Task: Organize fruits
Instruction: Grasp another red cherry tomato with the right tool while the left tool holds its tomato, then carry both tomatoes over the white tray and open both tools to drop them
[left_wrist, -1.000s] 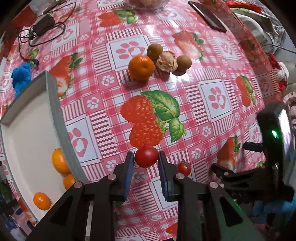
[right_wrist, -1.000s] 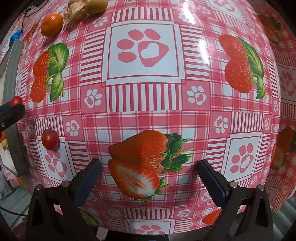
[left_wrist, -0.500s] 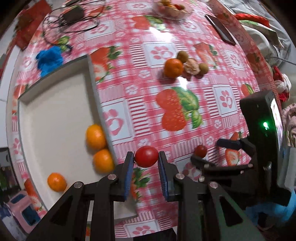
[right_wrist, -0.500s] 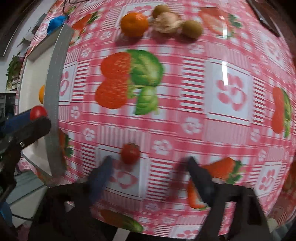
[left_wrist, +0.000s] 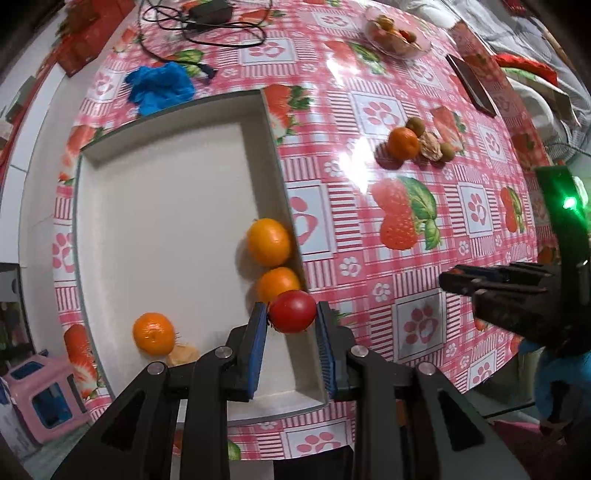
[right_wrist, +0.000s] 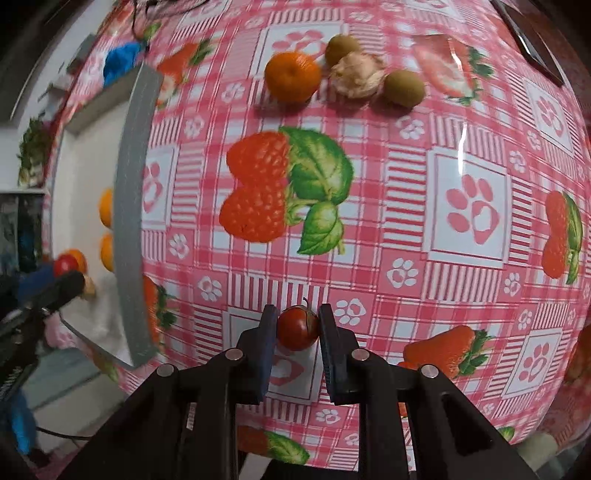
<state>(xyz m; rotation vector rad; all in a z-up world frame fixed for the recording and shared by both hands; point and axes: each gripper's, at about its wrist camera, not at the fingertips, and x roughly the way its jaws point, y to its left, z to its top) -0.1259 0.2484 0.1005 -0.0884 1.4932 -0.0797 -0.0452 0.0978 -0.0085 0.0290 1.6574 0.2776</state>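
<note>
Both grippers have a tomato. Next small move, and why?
Probably open the left gripper: its small red tomato already hangs over the white rectangular tray, just inside the grey wall beside two round oranges. The right gripper is shut on its own red tomato over the pink checked tablecloth, further from the tray.

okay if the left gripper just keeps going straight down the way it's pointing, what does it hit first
Probably the tray. The left gripper, shut on a red tomato, points down at the tray's near right corner, close to its right wall and just past an orange. Depth is unclear, so it could land on the wall or the white floor.
</note>
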